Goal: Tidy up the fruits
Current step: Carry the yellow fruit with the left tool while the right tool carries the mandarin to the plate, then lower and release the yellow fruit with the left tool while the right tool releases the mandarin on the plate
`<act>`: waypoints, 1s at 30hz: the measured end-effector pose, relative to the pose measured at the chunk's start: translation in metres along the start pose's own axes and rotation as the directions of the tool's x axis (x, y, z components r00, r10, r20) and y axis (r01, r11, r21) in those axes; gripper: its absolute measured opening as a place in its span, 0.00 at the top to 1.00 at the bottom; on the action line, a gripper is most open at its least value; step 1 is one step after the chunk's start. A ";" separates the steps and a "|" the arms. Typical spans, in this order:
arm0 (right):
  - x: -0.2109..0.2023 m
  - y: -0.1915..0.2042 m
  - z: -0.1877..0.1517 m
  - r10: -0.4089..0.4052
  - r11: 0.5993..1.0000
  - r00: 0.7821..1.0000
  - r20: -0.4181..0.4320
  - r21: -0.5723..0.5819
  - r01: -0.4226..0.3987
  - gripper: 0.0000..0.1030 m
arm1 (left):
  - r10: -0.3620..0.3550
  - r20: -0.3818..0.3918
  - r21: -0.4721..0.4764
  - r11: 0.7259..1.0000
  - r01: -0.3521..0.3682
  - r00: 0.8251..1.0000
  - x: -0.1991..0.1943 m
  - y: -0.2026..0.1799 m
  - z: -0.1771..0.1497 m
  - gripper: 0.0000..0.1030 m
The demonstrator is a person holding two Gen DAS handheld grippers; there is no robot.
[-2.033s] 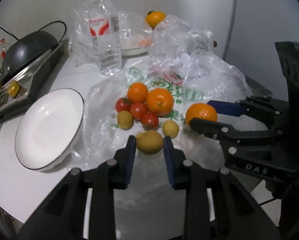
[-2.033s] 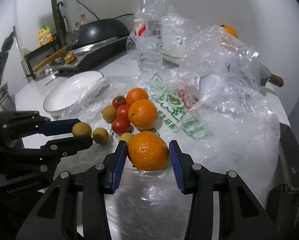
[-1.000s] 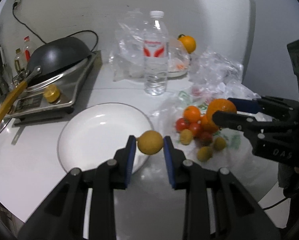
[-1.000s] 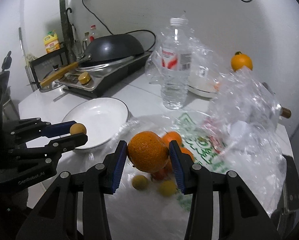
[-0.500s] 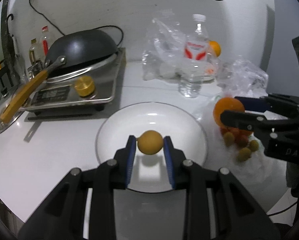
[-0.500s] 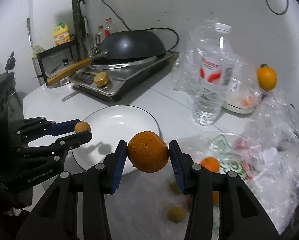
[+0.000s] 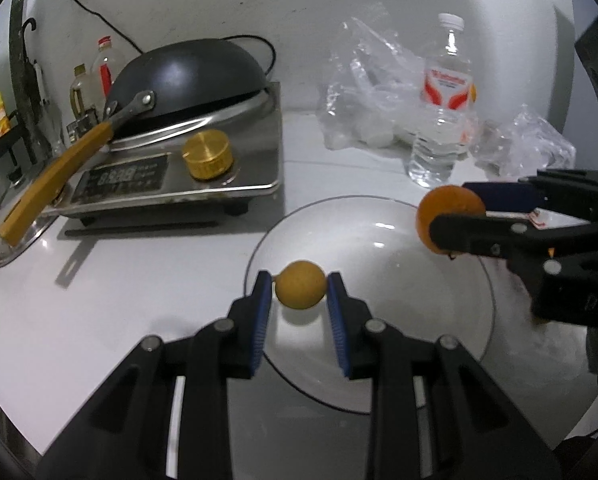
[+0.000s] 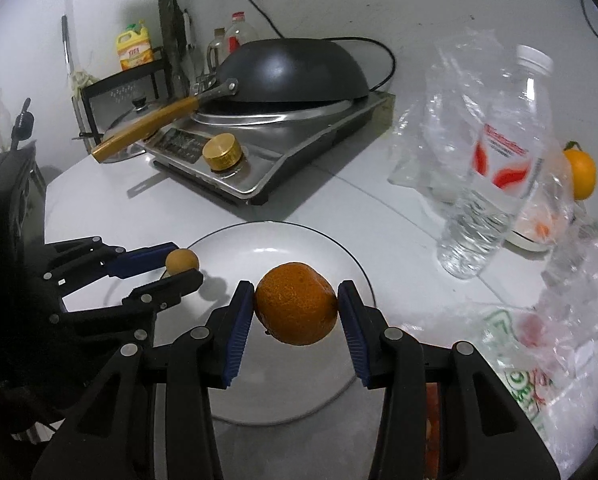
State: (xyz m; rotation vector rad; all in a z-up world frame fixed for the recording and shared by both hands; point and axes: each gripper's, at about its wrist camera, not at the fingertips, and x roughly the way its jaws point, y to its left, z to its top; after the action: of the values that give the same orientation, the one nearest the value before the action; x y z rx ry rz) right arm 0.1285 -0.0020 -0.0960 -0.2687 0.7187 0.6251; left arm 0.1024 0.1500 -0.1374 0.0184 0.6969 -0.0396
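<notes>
My left fingers (image 7: pixel 301 292) pinch a small yellow fruit (image 7: pixel 300 290) over the white plate (image 7: pixel 451 376); my right fingers (image 8: pixel 296 310) pinch an orange (image 8: pixel 295 309) above its rim.

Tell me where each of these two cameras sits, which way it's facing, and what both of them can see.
Left wrist: on the left gripper, looking forward and down along its fingers, which pinch a small yellow fruit above the white plate; the right gripper enters from the right.
Right wrist: on the right gripper, looking down along fingers clamping an orange; the left gripper enters from the left.
Shared: plate, both fruits, wok, water bottle.
</notes>
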 end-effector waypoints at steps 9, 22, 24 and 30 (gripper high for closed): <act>0.035 0.007 0.015 0.037 0.999 0.999 -0.031 0.018 -0.037 0.56 | -0.008 -0.035 0.020 1.000 0.009 0.999 0.022 0.010 0.000 0.72; 0.072 0.013 0.020 0.120 0.991 0.989 -0.090 0.074 -0.113 0.55 | -0.033 -0.063 0.045 0.998 0.036 0.997 0.026 0.005 -0.006 0.72; 0.075 0.015 0.022 0.118 0.991 0.988 -0.096 0.070 -0.111 0.55 | -0.034 -0.065 0.050 0.998 0.037 0.997 0.025 0.004 -0.006 0.72; 0.076 0.016 0.024 0.114 0.992 0.989 -0.098 0.071 -0.108 0.55 | -0.038 -0.072 0.046 0.998 0.041 0.997 0.025 0.005 -0.006 0.71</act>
State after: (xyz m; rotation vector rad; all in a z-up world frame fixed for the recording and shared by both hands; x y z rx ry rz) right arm 0.1756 0.0545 -0.1304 -0.2018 0.8556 0.6958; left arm 0.1176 0.1540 -0.1576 0.0521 0.7670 -0.0939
